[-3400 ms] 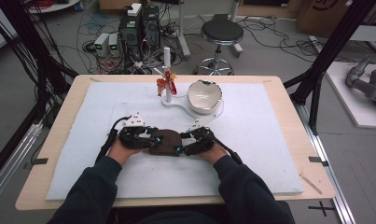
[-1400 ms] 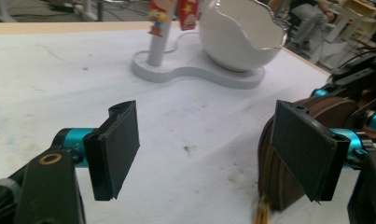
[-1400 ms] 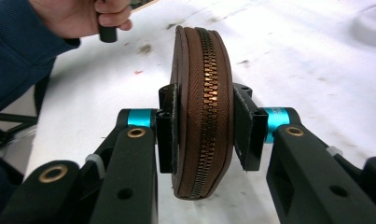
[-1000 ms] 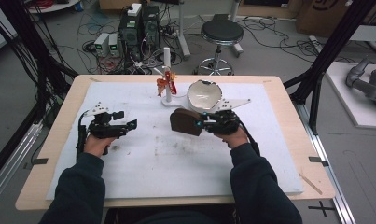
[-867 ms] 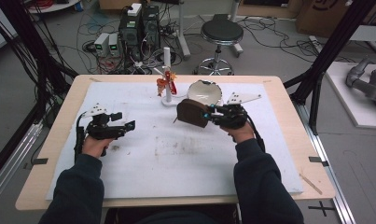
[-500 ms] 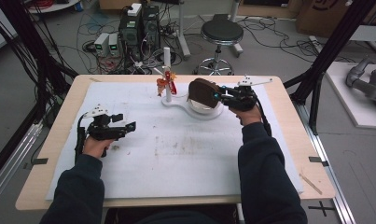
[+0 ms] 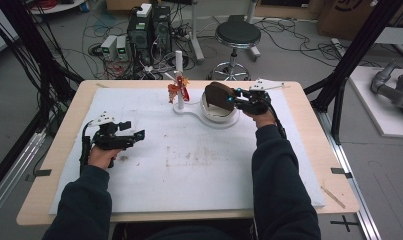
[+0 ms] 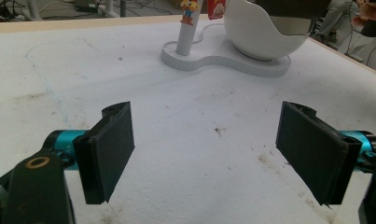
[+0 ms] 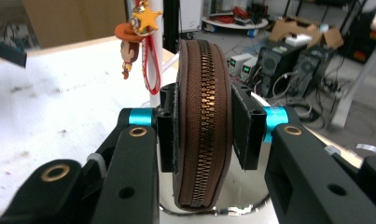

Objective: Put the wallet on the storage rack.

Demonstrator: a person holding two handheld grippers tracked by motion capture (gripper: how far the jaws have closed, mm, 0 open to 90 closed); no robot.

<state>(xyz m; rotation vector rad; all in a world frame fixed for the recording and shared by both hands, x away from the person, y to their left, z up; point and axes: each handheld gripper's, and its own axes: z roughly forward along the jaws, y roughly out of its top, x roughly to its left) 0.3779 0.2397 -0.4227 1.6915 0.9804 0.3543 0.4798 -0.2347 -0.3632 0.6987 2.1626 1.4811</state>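
The right hand-held gripper (image 7: 230,98) is at the far right of the tabletop (image 7: 309,150), its 2 jaws pinching a round brown zippered pouch (image 7: 217,95). In the right gripper view the pouch (image 9: 202,126) stands on edge between the pads, its brass zipper running up the middle and facing the camera, with 1 pad pressed flat against each leather side. Seen from the high view, the pouch is held just above the white bowl (image 7: 220,113), over its far-left rim; whether it touches the rim I cannot tell.

The bowl sits on a white stand (image 7: 189,111) whose base curves left to a thin upright post (image 7: 179,80). A small cartoon keychain figure with red straps (image 7: 178,91) hangs on that post, just left of the bowl. In the right gripper view the figure (image 9: 129,44) hangs beside the post to the left of the pouch.

The left hand-held gripper (image 7: 133,132) rests low at the near left of the tabletop, well apart from the stand, pointing right. In the left gripper view its 2 jaws are spread wide with only the stained white mat (image 8: 199,126) between them; the stand and bowl (image 8: 260,37) lie farther off.
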